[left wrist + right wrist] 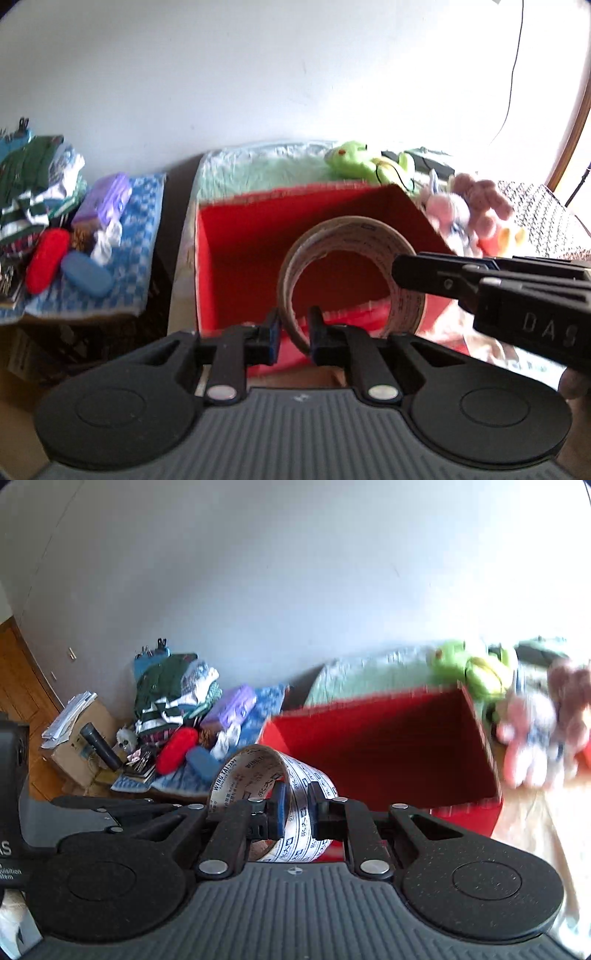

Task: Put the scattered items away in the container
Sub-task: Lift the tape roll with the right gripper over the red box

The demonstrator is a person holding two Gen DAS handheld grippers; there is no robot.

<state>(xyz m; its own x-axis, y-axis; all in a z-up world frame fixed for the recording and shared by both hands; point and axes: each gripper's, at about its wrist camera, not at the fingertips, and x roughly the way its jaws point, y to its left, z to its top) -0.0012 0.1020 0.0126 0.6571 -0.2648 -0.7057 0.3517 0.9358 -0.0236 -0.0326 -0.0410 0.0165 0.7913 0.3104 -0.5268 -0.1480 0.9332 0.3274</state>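
Both grippers pinch one tape roll [351, 273], held up in front of the open red box [258, 236]. Left gripper [294, 328]: jaws pressed onto the roll's wall at its lower left edge, one pad inside the ring, one outside. Right gripper [295, 805]: jaws likewise closed across the printed band of the roll [273, 775], pinching it through the ring's wall; in the left wrist view its black fingers [424, 275] reach in from the right and meet the roll's right side. Roll stands on edge, its hole facing the left camera, red interior of the box visible through it. Box sits on a light, pale green sheet [258, 166]. Behind the box's far right corner: a green plush frog [354, 158]; just beside it to the right, a pink and brown plush toy [472, 210] (blurred in both views, details not readable). Well to the left, on a blue checked cloth [136, 221]: a red case [46, 260] touching a blue case [86, 273], a purple box [105, 199], and a heap of folded green and white clothes [33, 177].
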